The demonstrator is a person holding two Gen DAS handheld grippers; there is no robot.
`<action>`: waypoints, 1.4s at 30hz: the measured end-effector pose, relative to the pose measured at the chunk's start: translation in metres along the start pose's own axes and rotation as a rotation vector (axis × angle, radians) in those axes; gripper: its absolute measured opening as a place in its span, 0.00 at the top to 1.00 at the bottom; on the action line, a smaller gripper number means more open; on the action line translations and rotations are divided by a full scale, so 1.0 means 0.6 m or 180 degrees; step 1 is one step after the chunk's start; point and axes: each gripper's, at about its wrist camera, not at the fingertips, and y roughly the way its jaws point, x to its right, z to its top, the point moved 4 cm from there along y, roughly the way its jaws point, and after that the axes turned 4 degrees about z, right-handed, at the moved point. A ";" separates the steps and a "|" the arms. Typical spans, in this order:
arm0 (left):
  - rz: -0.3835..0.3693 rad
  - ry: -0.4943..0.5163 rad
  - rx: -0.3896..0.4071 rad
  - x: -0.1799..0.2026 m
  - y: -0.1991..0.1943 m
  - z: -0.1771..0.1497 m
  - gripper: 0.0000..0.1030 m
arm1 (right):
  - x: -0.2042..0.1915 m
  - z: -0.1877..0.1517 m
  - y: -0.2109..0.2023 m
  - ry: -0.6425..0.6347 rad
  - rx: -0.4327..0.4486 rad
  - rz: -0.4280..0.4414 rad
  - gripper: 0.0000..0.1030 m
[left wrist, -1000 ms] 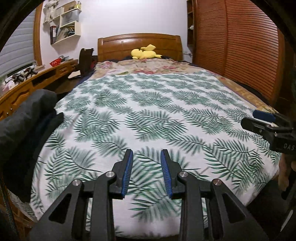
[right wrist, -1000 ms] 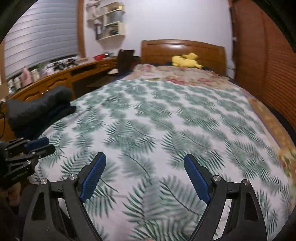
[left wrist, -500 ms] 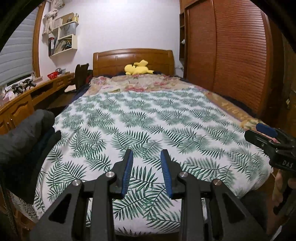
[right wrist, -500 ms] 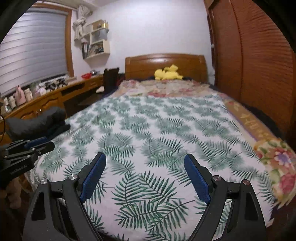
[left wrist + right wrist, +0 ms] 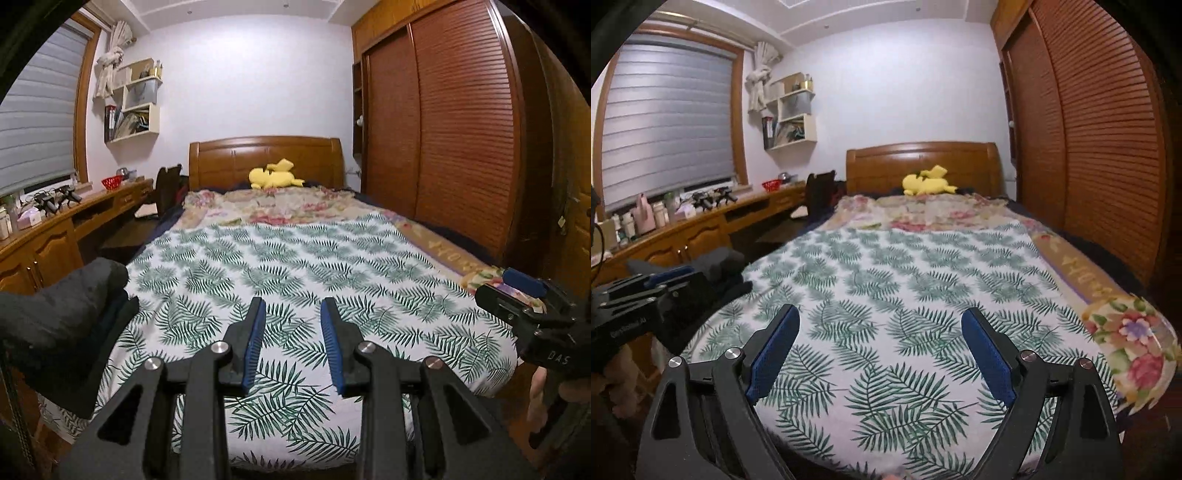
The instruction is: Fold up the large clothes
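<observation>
Dark clothes (image 5: 55,317) are piled at the left edge of the bed, on the fern-print sheet (image 5: 295,266). Left gripper (image 5: 291,314) is slightly parted with nothing in it. Right gripper (image 5: 881,325) has just been spreading wider, also empty, both hanging over the foot of the bed.

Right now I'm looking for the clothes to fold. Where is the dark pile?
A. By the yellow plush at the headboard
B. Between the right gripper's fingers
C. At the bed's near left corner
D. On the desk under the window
C: the dark pile sits at the near left corner of the bed, far from the plush, and nothing is in the right gripper.
</observation>
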 end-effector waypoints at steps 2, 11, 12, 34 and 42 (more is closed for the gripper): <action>0.0021 -0.0006 0.0040 -0.004 -0.011 0.002 0.71 | -0.001 0.004 -0.008 -0.0010 0.0043 -0.0045 0.11; 0.0068 -0.0027 0.0063 -0.008 -0.021 -0.002 0.71 | 0.002 0.008 -0.019 -0.0013 0.0125 -0.0102 0.11; 0.0063 -0.0033 0.0059 -0.009 -0.020 -0.003 0.71 | 0.003 0.008 -0.019 -0.0015 0.0127 -0.0103 0.11; 0.0054 -0.0045 0.0038 -0.009 -0.014 -0.009 0.70 | 0.005 0.009 -0.023 -0.0026 0.0149 -0.0125 0.11; 0.0056 -0.0067 0.0039 -0.010 -0.014 -0.010 0.70 | 0.005 0.009 -0.023 -0.0029 0.0151 -0.0129 0.11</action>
